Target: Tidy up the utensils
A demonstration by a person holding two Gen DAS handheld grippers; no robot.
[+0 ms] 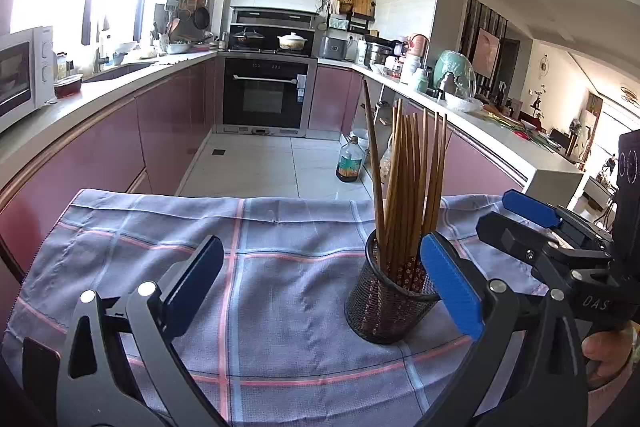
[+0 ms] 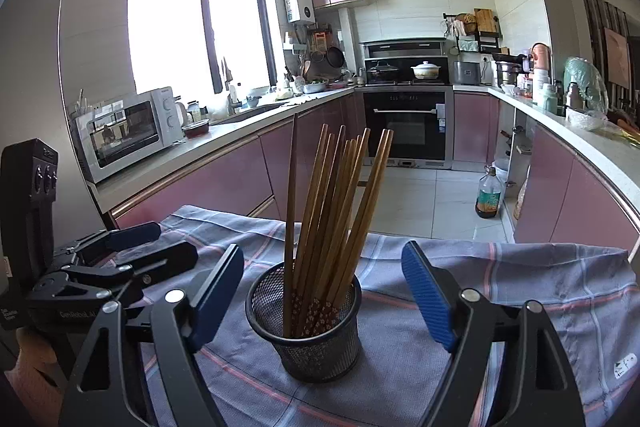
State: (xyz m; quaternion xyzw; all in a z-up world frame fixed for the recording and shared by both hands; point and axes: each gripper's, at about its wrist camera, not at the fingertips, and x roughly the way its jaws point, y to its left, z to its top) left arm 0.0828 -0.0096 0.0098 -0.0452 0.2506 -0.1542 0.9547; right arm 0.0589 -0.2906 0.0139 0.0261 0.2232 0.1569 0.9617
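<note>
A black mesh cup [image 1: 380, 311] stands upright on a checked cloth [image 1: 280, 267] and holds several brown chopsticks [image 1: 404, 187]. In the right wrist view the cup [image 2: 316, 339] stands between my right gripper's open blue fingers, with the chopsticks [image 2: 332, 207] fanned upward. My right gripper [image 2: 324, 291] is open and empty around the cup. My left gripper [image 1: 324, 287] is open and empty, with its right finger [image 1: 452, 291] just beside the cup. Each gripper shows in the other's view: the right gripper [image 1: 516, 215] and the left gripper [image 2: 160, 243].
The cloth-covered table [image 2: 520, 287] ends at a far edge above the tiled floor. An oil bottle [image 1: 348, 163] stands on the floor. Pink cabinets and counters run along both sides, with a microwave [image 2: 128, 131] at the left and an oven [image 1: 264, 95] at the back.
</note>
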